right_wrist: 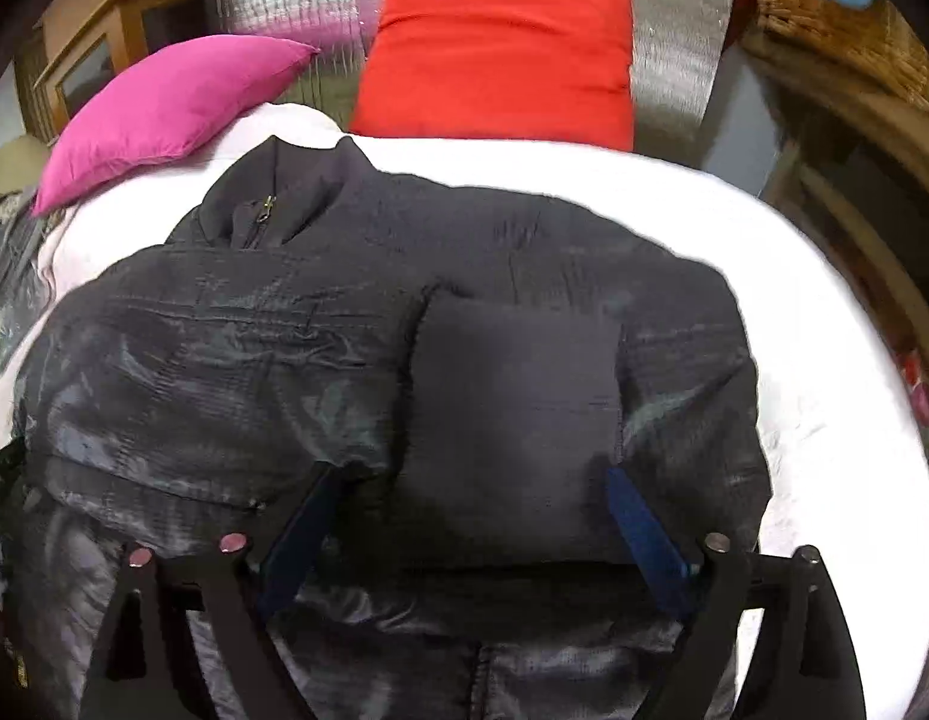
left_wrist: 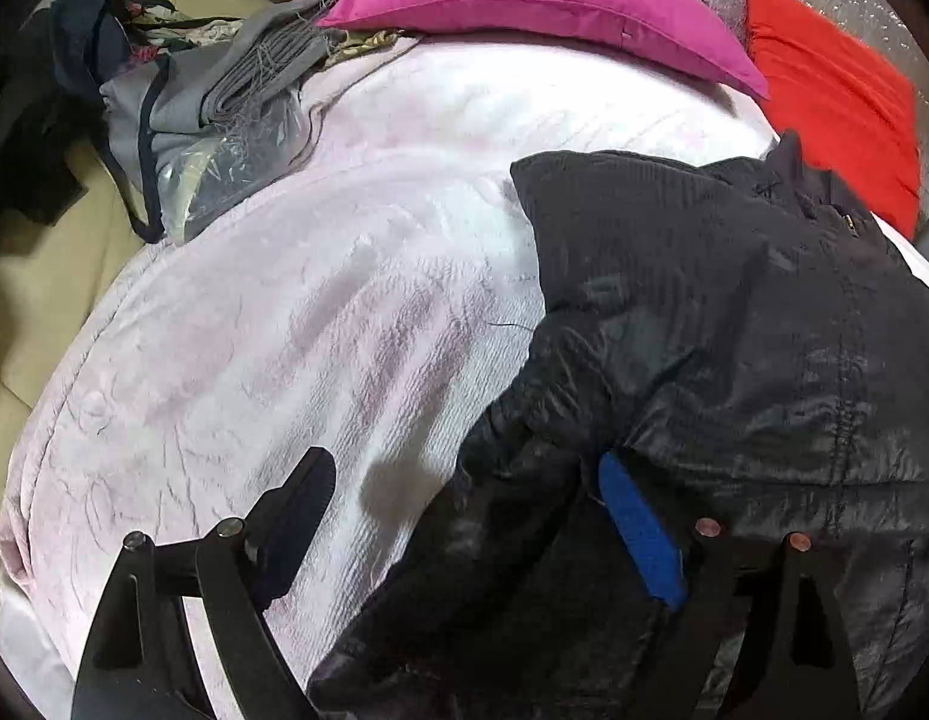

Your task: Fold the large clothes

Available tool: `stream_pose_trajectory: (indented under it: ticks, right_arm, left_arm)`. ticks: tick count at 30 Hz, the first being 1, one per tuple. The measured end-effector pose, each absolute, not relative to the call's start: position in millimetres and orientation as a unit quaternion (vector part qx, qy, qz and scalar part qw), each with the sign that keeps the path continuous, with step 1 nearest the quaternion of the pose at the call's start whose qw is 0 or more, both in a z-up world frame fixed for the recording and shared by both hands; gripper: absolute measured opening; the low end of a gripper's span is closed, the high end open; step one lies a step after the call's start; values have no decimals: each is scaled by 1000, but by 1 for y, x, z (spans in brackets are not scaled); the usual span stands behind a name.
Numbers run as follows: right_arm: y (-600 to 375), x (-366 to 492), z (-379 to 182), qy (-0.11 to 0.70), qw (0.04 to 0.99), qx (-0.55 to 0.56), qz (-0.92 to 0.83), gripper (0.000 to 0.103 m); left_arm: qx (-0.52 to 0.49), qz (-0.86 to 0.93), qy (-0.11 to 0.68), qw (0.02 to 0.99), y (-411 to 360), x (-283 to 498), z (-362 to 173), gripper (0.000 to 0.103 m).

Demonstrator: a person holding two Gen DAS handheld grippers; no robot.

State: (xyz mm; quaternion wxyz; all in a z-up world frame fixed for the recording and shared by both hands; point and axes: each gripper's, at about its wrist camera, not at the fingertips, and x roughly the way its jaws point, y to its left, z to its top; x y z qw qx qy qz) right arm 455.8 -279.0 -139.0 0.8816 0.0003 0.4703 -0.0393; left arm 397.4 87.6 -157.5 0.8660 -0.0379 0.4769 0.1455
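— Two grippers work over a black padded jacket (right_wrist: 320, 324) spread on the pale bed cover (left_wrist: 272, 324), collar toward the red cushion (right_wrist: 500, 54). Why there?

— Likely because the wide bed lets the bulky garment lie flat for folding. It lies just in front of the red cushion; a pink cushion (left_wrist: 524, 0) sits beside that one.

— And the left gripper (left_wrist: 464, 516)?

— Fingers spread wide, nothing pinched. One blue pad (left_wrist: 638, 534) lies against the jacket's edge on the side away from the red cushion, the other finger over bare cover: placed, it seems, to take that edge.

— The right gripper (right_wrist: 476, 516)?

— Also open, its fingers straddling a sleeve cuff (right_wrist: 518, 396) folded over the jacket's body; the pads appear not to press it.

— The heap far from the red cushion?

— Grey cloth and a clear bag (left_wrist: 224, 138), set aside.
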Motion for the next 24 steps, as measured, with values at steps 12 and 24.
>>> stream_pose_trajectory:
  ticks: [12,24]
  right_arm:
    - [-310,323,-78,422,905,61,-5,94]
    - [-348,146,-76,403,904,129,-51,94]
  left_arm:
    - [-59,119,401,906,92,282,-103,90]
    - [-115,107,378,913,105,144,-90,91]
